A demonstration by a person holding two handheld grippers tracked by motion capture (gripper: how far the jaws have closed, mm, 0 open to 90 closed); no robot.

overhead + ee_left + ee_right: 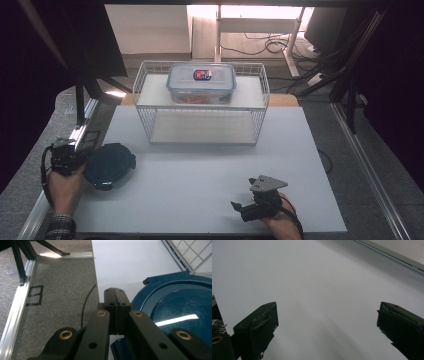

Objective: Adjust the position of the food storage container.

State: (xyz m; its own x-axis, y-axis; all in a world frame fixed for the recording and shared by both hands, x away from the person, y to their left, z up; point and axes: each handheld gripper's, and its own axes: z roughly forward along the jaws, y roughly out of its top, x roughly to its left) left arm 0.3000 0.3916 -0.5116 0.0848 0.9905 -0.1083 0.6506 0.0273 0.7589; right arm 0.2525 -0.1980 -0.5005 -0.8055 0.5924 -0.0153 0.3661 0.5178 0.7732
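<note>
nearest the high camera, my right gripper (243, 206) rests low on the white board (210, 175) at its near right, a hand behind it and the grey three-cornered plate on top. its own view shows two black jaws standing wide apart with bare white board between them.

my left gripper (65, 150) sits at the board's left edge, held by a hand (65, 187) with a checked cuff at the wrist. in the left gripper view its jaws are pressed flat together, nothing between them, their tips over the seam where the board meets the grey carpeted table (57, 305). a thin black cable (86, 302) lies on that carpet just ahead.

just beside the left gripper, on its right, the round dark blue lid (110, 165) lies flat on the board near the left edge. i cannot tell whether the gripper touches it.

farther back, a white wire rack (200, 102) stands across the middle of the board. a clear lidded food box (201, 82) with a red and blue label sits on its upper shelf. dark stand legs (80, 100) rise at the far left.
</note>
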